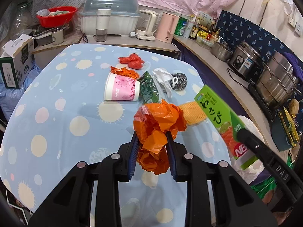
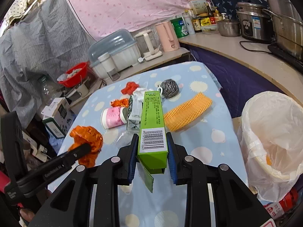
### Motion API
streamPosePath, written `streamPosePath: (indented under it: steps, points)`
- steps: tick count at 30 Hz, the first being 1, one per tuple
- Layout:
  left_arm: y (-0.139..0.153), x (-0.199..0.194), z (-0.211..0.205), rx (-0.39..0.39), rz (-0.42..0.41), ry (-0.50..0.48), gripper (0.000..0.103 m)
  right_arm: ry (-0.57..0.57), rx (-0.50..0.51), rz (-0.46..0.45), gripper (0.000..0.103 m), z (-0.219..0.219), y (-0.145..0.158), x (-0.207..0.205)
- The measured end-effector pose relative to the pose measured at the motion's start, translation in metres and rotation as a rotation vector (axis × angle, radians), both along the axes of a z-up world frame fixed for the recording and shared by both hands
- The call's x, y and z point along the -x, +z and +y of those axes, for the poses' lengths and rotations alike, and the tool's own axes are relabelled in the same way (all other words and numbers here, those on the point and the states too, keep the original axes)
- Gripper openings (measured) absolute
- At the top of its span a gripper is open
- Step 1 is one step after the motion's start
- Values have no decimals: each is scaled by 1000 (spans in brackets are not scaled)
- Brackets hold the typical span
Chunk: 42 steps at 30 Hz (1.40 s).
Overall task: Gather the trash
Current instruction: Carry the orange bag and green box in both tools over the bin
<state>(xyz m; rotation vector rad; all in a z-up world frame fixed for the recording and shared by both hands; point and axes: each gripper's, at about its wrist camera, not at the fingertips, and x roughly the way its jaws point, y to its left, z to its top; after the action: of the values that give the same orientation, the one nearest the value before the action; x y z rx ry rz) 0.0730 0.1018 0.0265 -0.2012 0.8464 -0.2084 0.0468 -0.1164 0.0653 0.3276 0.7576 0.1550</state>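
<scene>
Orange crumpled bag (image 1: 157, 132) sits pinched in the left gripper (image 1: 151, 147); the right gripper (image 2: 152, 147) squeezes the green box (image 2: 152, 130). Both hang above the desk (image 1: 56, 128). Next, I think: carry them over the white-lined bin (image 2: 272, 141) and drop them.

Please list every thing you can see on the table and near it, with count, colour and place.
Crumpled plastic bag: one, orange, held above the table.
Long cardboard box: one, green, held above the table.
Paper cup: one, white and pink, on its side, mid-table.
Foam fruit net: one, yellow-orange, right side of table.
Steel wool scrubber: one, silver, far side.
Snack wrapper: one, dark green, beside the cup.
Lined waste bin: one, white bag, right of the table.
Tablecloth: one, light blue, dotted.
Left gripper: shut on the bag.
Right gripper: shut on the box.
</scene>
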Motion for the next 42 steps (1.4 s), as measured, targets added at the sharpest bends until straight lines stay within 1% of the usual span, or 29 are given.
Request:
streamPosePath:
  steps: [13, 18, 21, 29, 34, 37, 42]
  points:
    - [12, 10, -32, -16, -29, -72, 27, -79, -29, -90, 27, -38, 31, 18]
    - [11, 11, -48, -23, -25, -113, 27, -140, -27, -120, 27, -60, 38, 29]
    - [10, 11, -62, -31, -20, -144, 27, -192, -26, -128, 27, -79, 38, 37]
    - [10, 4, -111, -43, -11, -244, 27, -364, -41, -96, 27, -151, 20, 63]
    - [13, 2, -161, -54, -22, -337, 27, -469, -51, -41, 27, -194, 0, 80]
    - [15, 0, -192, -62, -37, -392, 27, -508, -58, 5, 27, -212, -13, 87]
    - [10, -8, -239, -56, -19, -473, 27, -532, -64, 73, 27, -227, -34, 90]
